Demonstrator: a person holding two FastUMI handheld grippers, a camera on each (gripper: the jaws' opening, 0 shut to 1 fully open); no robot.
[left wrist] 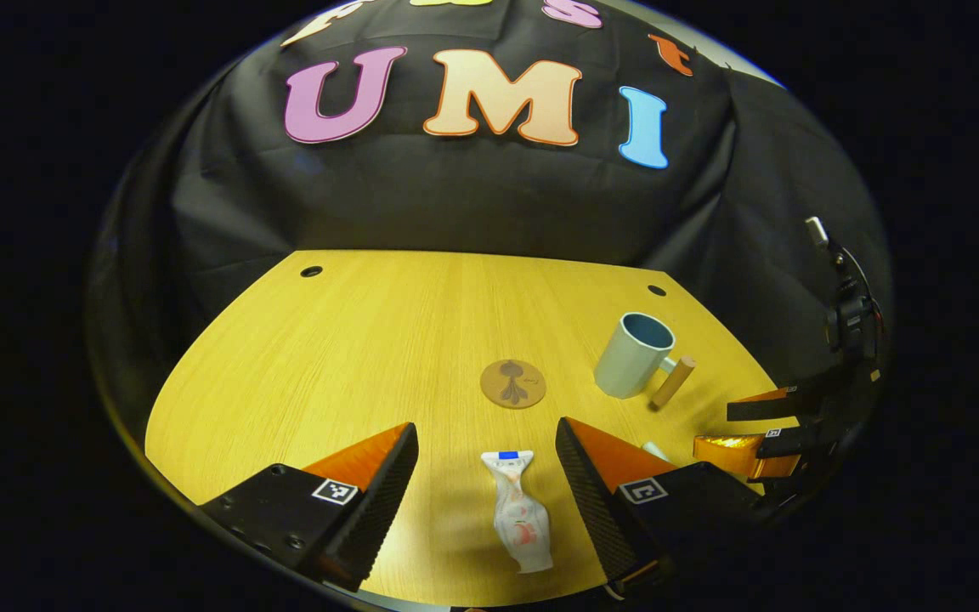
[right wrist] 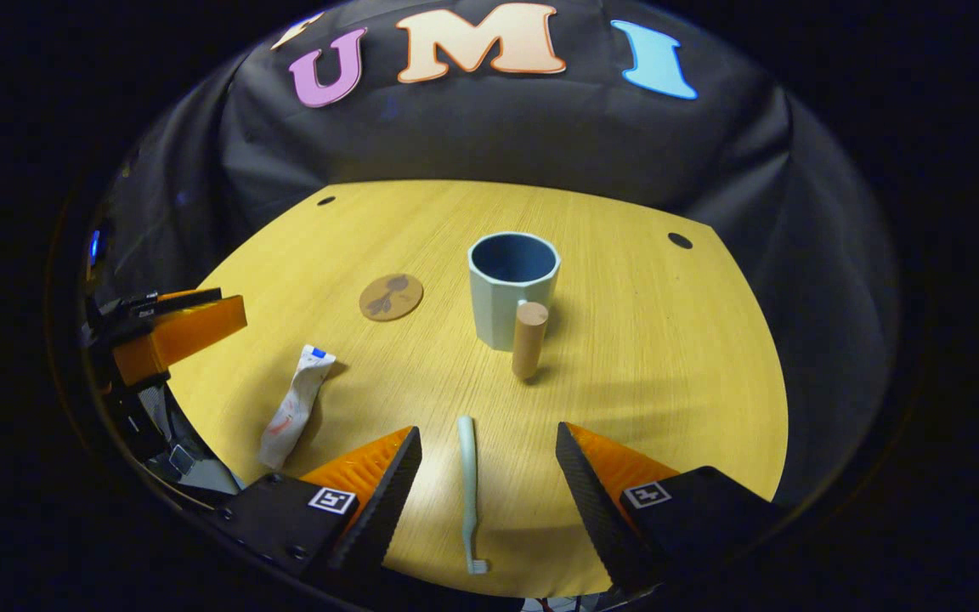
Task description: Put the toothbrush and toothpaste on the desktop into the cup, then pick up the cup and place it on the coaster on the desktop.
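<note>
Wooden counter (right wrist: 668, 357), light grain, with round holes (right wrist: 680, 240) near its far corners; black cloth wall (right wrist: 489, 136) behind it

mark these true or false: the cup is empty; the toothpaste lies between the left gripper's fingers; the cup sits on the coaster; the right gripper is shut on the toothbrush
1. The cup is empty. True.
2. The toothpaste lies between the open fingers of the left gripper. True.
3. The cup sits on the coaster. False: the two stand apart on the desktop.
4. The right gripper is shut on the toothbrush. False: its fingers are open, the toothbrush lying on the desktop between them.
</note>
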